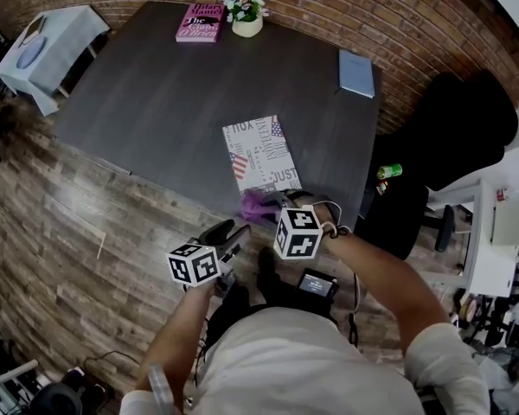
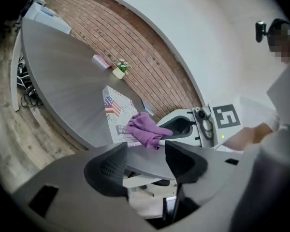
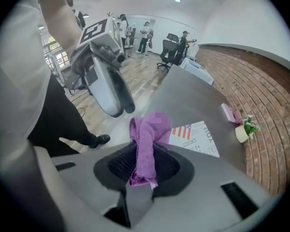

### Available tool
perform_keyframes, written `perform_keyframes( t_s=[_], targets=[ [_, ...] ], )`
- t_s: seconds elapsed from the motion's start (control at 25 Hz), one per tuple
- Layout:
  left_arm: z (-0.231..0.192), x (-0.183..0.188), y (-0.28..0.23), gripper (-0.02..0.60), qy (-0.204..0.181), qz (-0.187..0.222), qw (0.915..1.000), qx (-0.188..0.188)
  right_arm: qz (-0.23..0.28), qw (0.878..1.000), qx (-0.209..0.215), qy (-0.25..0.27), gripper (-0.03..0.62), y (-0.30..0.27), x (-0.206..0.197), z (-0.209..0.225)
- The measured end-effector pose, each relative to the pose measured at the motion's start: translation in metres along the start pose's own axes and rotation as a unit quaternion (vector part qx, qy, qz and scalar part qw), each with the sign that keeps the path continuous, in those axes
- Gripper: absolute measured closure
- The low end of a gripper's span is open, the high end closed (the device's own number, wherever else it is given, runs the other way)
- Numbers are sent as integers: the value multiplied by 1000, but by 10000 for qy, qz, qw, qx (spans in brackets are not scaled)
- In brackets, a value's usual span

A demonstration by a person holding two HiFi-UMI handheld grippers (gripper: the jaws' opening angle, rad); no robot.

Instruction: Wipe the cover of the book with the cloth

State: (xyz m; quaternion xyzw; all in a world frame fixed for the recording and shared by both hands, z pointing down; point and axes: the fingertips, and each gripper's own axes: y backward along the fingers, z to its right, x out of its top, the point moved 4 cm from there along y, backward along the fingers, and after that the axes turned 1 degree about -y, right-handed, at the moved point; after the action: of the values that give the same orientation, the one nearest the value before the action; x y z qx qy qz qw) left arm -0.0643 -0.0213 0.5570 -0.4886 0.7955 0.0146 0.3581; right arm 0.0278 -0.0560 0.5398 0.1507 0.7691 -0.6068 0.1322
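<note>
The left gripper [image 2: 147, 154] hangs off the near edge of the dark table [image 1: 156, 102], its jaws spread with nothing between them. Just right of it, the right gripper [image 3: 146, 154] pinches a bunched purple cloth [image 1: 258, 207] at the near end of the flag-printed book [image 1: 261, 154], which lies flat by the table's front edge. Whether cloth and cover touch is unclear. At the far edge sit a pink book [image 1: 199, 22], a potted plant [image 1: 246, 14] and a blue-grey book [image 1: 356, 73].
</note>
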Motion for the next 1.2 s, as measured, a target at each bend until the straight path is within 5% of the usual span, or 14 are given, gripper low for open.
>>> perform_keyframes(
  t_s=[0.28,0.48,0.76,1.2],
  targets=[
    [9,29,-7,307,593,738,9950,-324,391,9956,-785,-319,499,4,28,11],
    [8,50,-7,302,815,1169,9886,-486,571,9950,-784,-222,493,2,43,4],
    [-4,54,-1,304,855,1239,9872,-528,986,9935,-490,-280,461,5,59,-1],
    [-23,53,8,466,777,1186,9887,-476,1226,9907,-165,-574,450,4,61,-4]
  ],
)
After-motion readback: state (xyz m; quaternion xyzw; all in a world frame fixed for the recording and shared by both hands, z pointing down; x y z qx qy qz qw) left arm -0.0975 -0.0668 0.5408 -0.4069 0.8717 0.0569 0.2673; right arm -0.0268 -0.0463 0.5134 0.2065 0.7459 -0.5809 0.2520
